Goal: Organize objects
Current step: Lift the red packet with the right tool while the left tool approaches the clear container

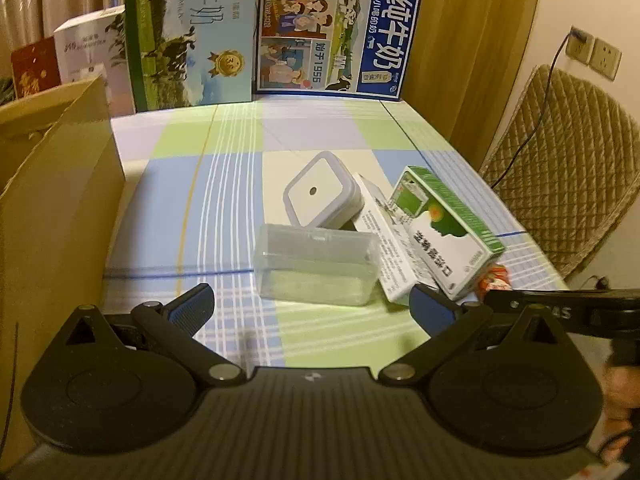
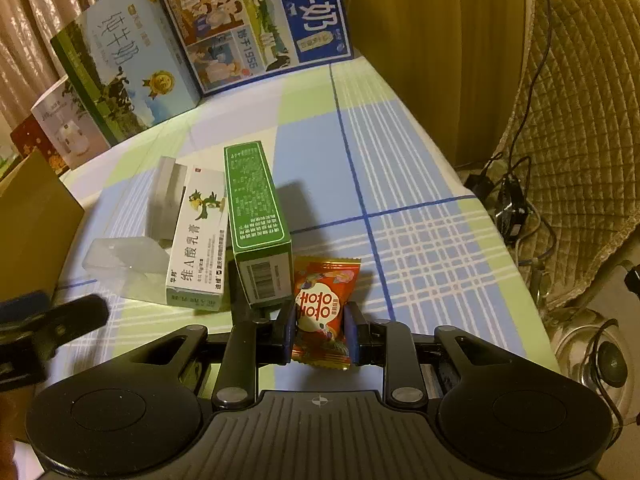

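Observation:
A red candy packet (image 2: 322, 312) lies on the checked tablecloth, and my right gripper (image 2: 320, 326) is shut on its sides. Just left of it stand a green medicine box (image 2: 256, 216) and a white ointment box (image 2: 198, 240). In the left wrist view my left gripper (image 1: 310, 306) is open above the cloth, right in front of a clear plastic case (image 1: 316, 266). Behind that case sits a white square night light (image 1: 322, 192). The green box (image 1: 448, 232) leans on the white box (image 1: 386, 240), and a corner of the candy packet (image 1: 494, 276) shows beyond them.
An open cardboard box (image 1: 60, 200) stands at the table's left. Milk cartons (image 1: 332, 36) and other boxes line the back edge. A quilted chair (image 2: 580, 120) and cables (image 2: 516, 208) sit off the right edge. Bare tablecloth (image 2: 400, 168) stretches right of the items.

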`<act>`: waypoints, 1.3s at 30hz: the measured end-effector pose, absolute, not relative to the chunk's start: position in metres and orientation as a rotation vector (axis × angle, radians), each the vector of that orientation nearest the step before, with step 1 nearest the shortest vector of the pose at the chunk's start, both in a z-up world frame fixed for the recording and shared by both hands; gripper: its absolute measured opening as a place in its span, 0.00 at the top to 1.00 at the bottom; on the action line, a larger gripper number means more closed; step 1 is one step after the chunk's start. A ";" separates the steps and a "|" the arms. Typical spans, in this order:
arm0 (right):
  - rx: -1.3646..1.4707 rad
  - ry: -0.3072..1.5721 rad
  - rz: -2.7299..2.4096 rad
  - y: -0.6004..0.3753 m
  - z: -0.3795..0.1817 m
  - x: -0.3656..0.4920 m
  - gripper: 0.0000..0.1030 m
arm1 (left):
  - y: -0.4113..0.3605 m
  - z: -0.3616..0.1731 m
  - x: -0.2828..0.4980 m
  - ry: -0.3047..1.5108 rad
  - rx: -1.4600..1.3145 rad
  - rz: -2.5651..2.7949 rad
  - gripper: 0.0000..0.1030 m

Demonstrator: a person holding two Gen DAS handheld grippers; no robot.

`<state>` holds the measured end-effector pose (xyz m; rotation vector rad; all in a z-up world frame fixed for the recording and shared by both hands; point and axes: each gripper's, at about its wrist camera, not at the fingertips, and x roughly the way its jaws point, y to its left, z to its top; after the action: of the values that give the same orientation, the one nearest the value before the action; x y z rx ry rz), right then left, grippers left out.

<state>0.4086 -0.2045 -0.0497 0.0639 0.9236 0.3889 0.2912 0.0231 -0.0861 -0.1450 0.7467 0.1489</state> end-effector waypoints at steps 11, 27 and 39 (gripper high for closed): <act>0.067 0.932 0.404 -0.202 -0.051 0.409 0.78 | 0.027 -0.114 0.324 0.735 -0.094 0.163 0.01; 0.057 0.916 0.427 -0.204 -0.042 0.388 0.78 | 0.016 -0.111 0.284 0.758 -0.071 0.105 0.20; 0.096 0.899 0.447 -0.203 -0.028 0.322 0.78 | 0.011 -0.087 0.203 0.780 -0.082 0.100 0.20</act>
<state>0.3220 -0.2033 -0.0276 0.0957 0.8988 0.4472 0.2031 0.0113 -0.0874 -0.0823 0.7805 0.0995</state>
